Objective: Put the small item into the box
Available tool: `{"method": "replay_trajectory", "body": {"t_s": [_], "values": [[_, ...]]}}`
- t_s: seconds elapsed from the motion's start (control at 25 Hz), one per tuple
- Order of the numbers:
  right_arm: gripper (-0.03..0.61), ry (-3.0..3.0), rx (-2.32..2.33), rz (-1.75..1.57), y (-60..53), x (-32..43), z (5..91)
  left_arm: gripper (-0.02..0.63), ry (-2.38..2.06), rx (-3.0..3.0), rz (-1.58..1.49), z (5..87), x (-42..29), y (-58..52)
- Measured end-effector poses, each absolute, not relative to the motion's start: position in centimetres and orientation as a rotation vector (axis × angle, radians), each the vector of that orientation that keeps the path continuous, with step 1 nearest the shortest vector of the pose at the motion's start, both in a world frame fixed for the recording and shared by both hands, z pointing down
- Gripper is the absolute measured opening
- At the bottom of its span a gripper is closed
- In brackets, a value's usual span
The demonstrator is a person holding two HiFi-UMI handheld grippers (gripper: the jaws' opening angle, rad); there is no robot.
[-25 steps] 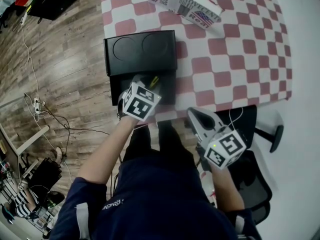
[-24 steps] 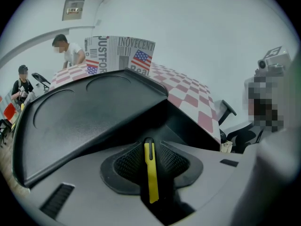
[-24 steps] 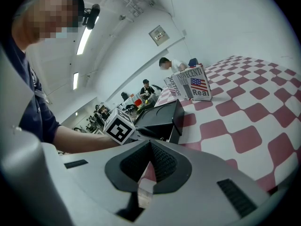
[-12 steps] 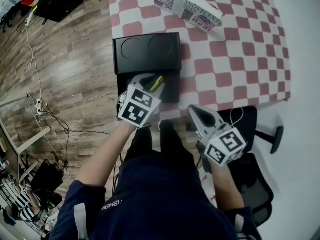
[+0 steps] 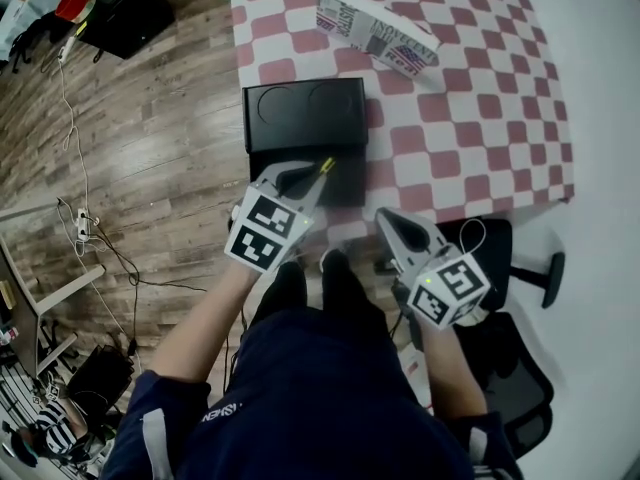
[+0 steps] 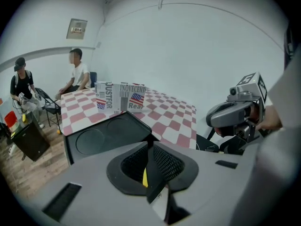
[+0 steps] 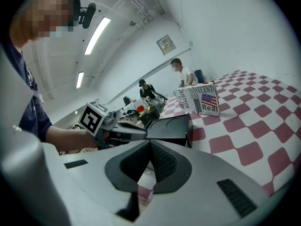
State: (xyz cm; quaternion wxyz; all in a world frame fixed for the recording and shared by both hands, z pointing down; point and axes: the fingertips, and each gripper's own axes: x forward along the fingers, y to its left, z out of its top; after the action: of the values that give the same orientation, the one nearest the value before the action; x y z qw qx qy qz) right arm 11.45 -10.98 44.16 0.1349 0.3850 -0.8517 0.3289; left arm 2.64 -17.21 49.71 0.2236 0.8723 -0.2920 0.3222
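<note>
A black box (image 5: 305, 113) lies open at the near left corner of the checked table; it also shows in the left gripper view (image 6: 106, 135) and the right gripper view (image 7: 169, 124). My left gripper (image 5: 318, 171) reaches over its near half. Its jaws are closing, with a small yellow item (image 5: 325, 166) between the tips. In the left gripper view the pads (image 6: 162, 164) look pressed together on a yellow sliver (image 6: 145, 177). My right gripper (image 5: 385, 220) hangs off the table's near edge, shut with nothing in it (image 7: 149, 147).
A newspaper-print carton (image 5: 378, 30) stands farther back on the red-and-white cloth (image 5: 470, 118). A black chair (image 5: 505, 253) sits under my right hand. Wooden floor with cables lies to the left. Two people (image 6: 75, 74) sit beyond the table's far end.
The left gripper's jaws have narrowed around the yellow item and its marker cube has drawn back toward me. The right gripper has hardly moved.
</note>
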Motion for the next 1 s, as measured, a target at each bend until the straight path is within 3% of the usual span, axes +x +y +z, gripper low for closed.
{"method": "replay_trajectory", "body": {"t_s": [1.0], "values": [[0.008, -2.525, 1.153, 0.755, -8.8, 5.0, 38.7, 0.034, -0.826, 2.566, 0.64, 39.9, -4.8, -12.5]]}}
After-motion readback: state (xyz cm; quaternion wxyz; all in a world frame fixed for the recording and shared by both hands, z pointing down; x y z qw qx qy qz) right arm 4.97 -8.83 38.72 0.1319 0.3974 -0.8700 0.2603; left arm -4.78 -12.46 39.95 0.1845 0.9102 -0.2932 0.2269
